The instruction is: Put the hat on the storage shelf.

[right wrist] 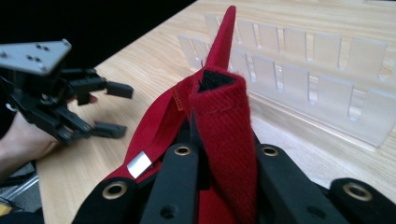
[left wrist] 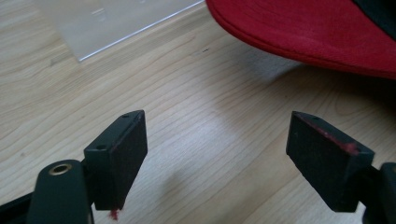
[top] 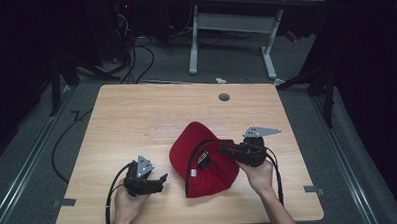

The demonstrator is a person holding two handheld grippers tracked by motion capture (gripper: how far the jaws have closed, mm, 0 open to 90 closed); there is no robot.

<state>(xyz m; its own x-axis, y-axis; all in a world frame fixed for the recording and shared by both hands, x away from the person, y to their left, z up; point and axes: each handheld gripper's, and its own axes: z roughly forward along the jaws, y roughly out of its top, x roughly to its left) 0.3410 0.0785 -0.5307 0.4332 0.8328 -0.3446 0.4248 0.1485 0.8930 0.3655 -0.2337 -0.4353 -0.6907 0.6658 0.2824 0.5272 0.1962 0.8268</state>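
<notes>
Pale wood-grain covers the worktop [top: 136, 119], ringed by grey floor [top: 28, 163] and a dark room. Near its front edge, a red cap [top: 208, 164] is clamped by the right gripper [top: 228, 150]. Just beside the cap, the left gripper [top: 161, 181] is spread, nothing grasped.

Lab: cables [top: 134, 59], bare desks [top: 233, 20]

Red cap [top: 210, 156] — black lining

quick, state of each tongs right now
left tongs: open, empty, beside the red cap
right tongs: shut on the red cap's strap
</notes>
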